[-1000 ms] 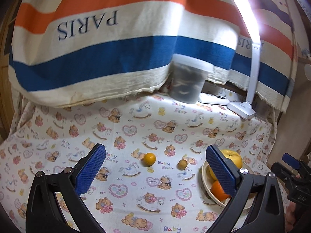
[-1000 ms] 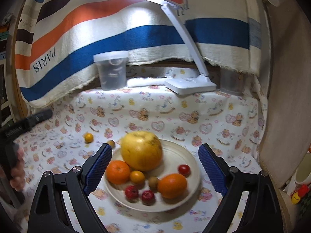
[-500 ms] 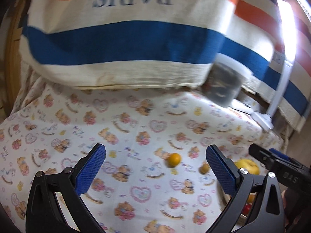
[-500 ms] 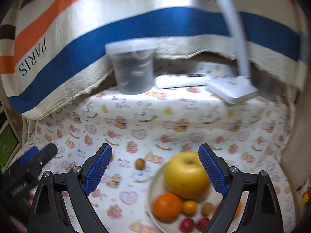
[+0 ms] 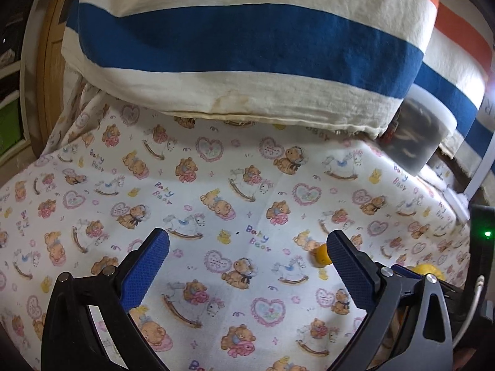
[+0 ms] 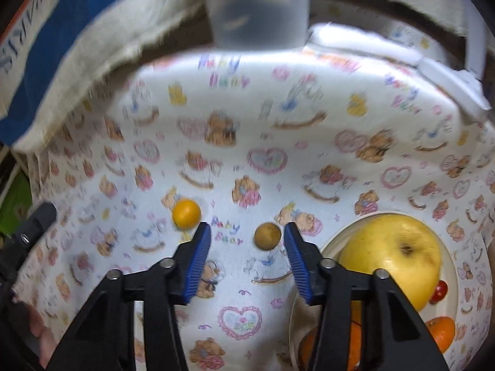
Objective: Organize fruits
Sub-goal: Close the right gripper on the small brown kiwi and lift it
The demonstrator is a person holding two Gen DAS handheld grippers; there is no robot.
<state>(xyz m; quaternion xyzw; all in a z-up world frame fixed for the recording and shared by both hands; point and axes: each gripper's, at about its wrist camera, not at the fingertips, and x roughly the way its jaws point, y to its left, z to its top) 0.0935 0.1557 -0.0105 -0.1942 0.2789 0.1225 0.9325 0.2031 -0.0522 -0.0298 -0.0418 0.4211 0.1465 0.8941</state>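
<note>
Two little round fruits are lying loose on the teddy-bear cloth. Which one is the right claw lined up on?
The dull brownish fruit. It sits just ahead of the right gripper, whose jaws are closing without touching it yet. The brighter orange fruit lies outside the left finger.

The printed cloth [image 5: 235, 204] covering the table carries the words "Baby Bear" in pastel letters, repeated among the bears and rocking horses; one copy sits near the centre of the left wrist view, another towards ten o'clock. On the striped towel [image 5: 247, 46] hanging behind, at twelve o'clock, dark letters spell "PARIS", cut off by the frame's top edge.
</note>
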